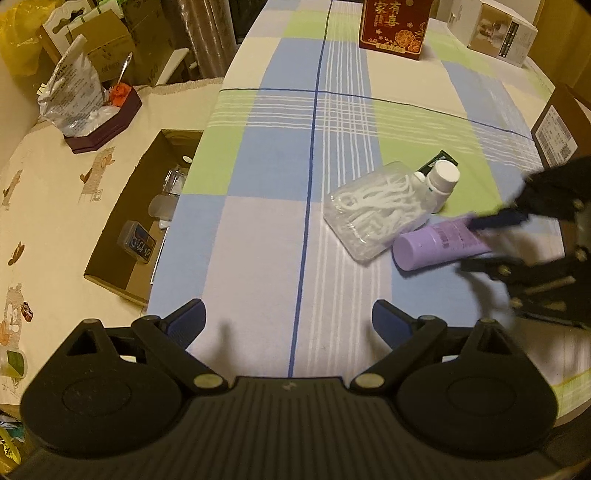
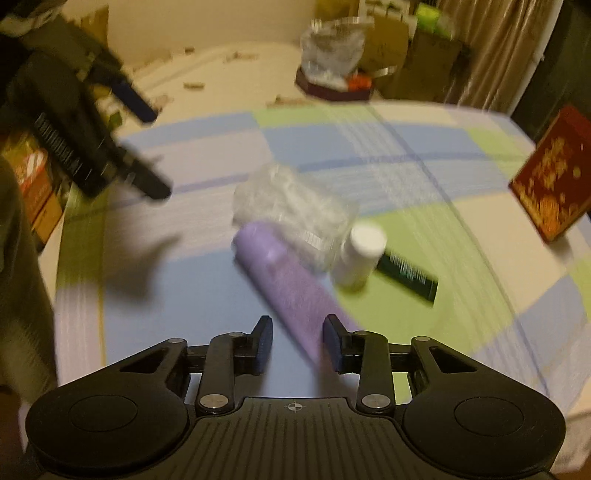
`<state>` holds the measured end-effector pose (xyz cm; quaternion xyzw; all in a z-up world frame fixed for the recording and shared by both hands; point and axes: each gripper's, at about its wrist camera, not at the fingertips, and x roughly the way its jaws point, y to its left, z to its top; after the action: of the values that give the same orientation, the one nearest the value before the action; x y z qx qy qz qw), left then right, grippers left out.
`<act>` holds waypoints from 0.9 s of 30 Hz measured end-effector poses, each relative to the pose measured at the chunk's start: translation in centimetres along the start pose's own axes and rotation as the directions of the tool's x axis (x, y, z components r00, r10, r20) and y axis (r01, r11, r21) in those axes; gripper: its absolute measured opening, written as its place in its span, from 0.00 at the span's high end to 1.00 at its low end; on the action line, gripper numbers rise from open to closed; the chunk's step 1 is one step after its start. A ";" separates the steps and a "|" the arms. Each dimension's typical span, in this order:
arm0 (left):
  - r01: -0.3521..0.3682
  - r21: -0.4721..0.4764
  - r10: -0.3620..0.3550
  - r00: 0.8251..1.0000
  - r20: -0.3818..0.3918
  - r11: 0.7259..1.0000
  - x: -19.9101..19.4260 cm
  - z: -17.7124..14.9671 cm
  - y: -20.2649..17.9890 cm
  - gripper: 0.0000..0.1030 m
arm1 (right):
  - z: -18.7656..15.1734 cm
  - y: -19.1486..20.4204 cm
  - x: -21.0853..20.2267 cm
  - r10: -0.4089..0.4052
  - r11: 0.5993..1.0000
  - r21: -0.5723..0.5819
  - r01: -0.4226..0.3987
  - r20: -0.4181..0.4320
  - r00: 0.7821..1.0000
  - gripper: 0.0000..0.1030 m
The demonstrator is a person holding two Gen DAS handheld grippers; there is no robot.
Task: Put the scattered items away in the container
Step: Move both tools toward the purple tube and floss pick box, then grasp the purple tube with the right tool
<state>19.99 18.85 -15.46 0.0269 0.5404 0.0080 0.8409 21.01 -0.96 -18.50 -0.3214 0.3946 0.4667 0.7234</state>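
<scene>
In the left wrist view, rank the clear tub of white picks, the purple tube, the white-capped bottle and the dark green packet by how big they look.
1. Clear tub.
2. Purple tube, its far end hidden by the right gripper.
3. White-capped bottle.
4. Dark green packet, mostly hidden behind the bottle, so its place is unsure.

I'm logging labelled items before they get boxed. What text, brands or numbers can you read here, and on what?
"家有喜": gold characters on the red box.
Purple tube: printed label, too blurred to read.
Dark green packet: pale print, too small.
Blue-labelled case in the cardboard box: lettering unclear.
Right-edge carton sticker: barcode, print unreadable.
</scene>
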 end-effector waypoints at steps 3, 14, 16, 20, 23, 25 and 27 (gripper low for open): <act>-0.002 0.005 0.002 1.000 0.010 1.000 -0.1 0.0 0.1 0.08 | -0.6 0.2 -0.5 0.011 1.000 -0.010 -0.011 0.010 1.000 0.62; 0.011 -0.030 -0.010 1.000 0.018 0.999 -0.2 0.1 1.0 0.08 | 0.7 -0.3 1.4 0.040 0.998 -0.044 -0.037 0.066 0.997 0.38; 0.009 -0.026 -0.009 1.000 0.023 1.000 -0.2 0.2 1.1 0.08 | 0.6 -0.1 0.9 0.036 0.998 -0.047 -0.033 0.066 0.997 0.53; 0.005 -0.008 -0.005 1.000 0.024 1.000 0.0 0.2 1.2 0.08 | 0.1 0.6 -0.2 0.085 0.995 -0.043 -0.085 0.010 0.996 0.61; 0.016 -0.006 -0.016 0.999 0.029 1.000 -0.1 0.1 1.4 0.08 | -0.3 1.4 -0.6 0.094 0.995 -0.044 -0.094 -0.003 0.996 0.53; 0.020 -0.010 -0.020 0.999 0.029 1.000 -0.1 0.1 1.5 0.08 | -0.1 1.5 -0.4 0.081 0.996 -0.035 -0.081 0.016 0.997 0.46; 0.018 -0.003 -0.018 0.999 0.028 1.000 -0.1 0.1 1.3 0.08 | 0.3 1.3 0.4 0.073 0.997 0.007 -0.073 0.022 0.997 0.46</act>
<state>20.11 20.17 -15.26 0.0208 0.5286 0.0010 0.8486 19.95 -0.08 -18.89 -0.2988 0.4001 0.4946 0.7114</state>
